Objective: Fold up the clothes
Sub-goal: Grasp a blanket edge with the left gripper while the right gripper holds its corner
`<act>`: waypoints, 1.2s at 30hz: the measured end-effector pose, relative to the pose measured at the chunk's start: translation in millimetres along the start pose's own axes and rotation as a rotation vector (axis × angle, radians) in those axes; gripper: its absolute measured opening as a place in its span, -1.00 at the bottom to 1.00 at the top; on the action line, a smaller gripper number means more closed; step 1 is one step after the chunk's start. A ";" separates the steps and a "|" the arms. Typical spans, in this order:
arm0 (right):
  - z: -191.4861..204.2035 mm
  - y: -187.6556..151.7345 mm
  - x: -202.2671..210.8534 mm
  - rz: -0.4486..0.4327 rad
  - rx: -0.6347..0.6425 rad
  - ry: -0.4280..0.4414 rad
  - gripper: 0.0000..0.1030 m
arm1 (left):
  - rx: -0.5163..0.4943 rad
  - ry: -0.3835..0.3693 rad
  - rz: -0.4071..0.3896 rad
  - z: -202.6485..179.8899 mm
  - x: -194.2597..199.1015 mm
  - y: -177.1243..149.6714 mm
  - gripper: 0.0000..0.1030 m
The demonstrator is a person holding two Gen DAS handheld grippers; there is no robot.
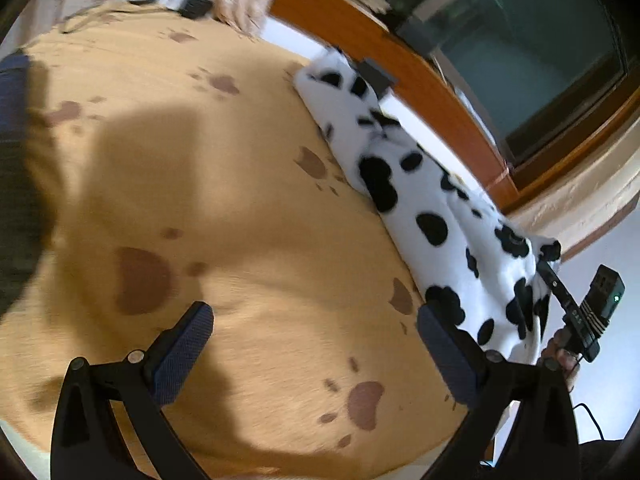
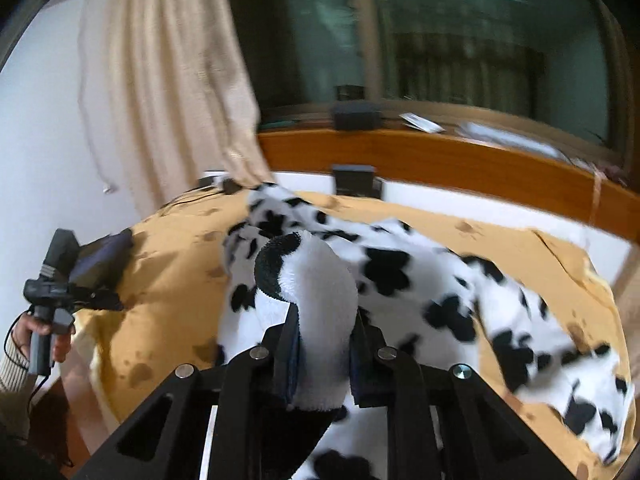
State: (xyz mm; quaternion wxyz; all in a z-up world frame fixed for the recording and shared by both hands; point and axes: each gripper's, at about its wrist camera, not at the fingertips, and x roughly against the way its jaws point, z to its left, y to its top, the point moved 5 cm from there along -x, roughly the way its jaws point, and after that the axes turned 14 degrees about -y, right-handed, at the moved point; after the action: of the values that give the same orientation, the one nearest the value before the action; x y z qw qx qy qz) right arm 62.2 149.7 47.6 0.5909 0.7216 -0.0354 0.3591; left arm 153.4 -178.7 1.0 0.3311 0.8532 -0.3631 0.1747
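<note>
Now the fold is at its opening step: one edge of the garment is gripped, and the other side is not yet taken. On the left, the left gripper point(image 1: 316, 344) hangs over the yellow bedspread point(image 1: 240, 200) with its two fingers wide apart and nothing between them; a person's hand point(image 2: 38, 336) holds its handle at the left border of the bed. Further right lies the cow-print garment point(image 1: 420, 200), white fleece with black patches, stretched in a long band along the far side of the bed, just beside the wooden ledge point(image 1: 440, 92) under the window. On the right, the right gripper point(image 2: 324, 356) is narrow and clamps a thick roll of this fleece between its pads, so the cloth bulges up in front of the camera. The picture is blurred there, so I cannot say for sure if this roll is a sleeve, a hem or a corner.

I judge that the next move calls for the left gripper to reach the free end of the garment and pinch it. Then both grippers can lift the cloth and spread it flat on the bedspread before any fold. The fleece is thick and soft, so it probably needs a deep bite to avoid slipping.
</note>
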 end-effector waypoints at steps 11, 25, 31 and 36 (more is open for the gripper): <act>-75.0 -10.4 -6.0 -0.057 -0.129 -0.151 -0.60 | -0.148 0.235 0.018 -35.7 -85.3 58.3 0.99; -158.5 -24.7 -1.3 -0.127 -0.311 -0.241 -0.60 | -0.341 0.596 0.049 -50.2 -189.7 101.0 0.99; -180.8 -28.7 0.8 -0.145 -0.365 -0.264 -0.60 | -0.504 0.636 0.025 -63.4 -195.5 101.8 0.33; -177.6 -29.6 1.4 -0.154 -0.356 -0.270 -0.60 | -0.573 0.620 0.058 -77.4 -213.1 101.9 -0.62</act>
State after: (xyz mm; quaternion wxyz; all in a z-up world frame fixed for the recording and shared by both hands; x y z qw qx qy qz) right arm -7.4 315.0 31.6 0.7244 0.6481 -0.1214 0.2013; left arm -69.9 -70.5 -13.5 0.6436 0.6230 -0.3041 0.3242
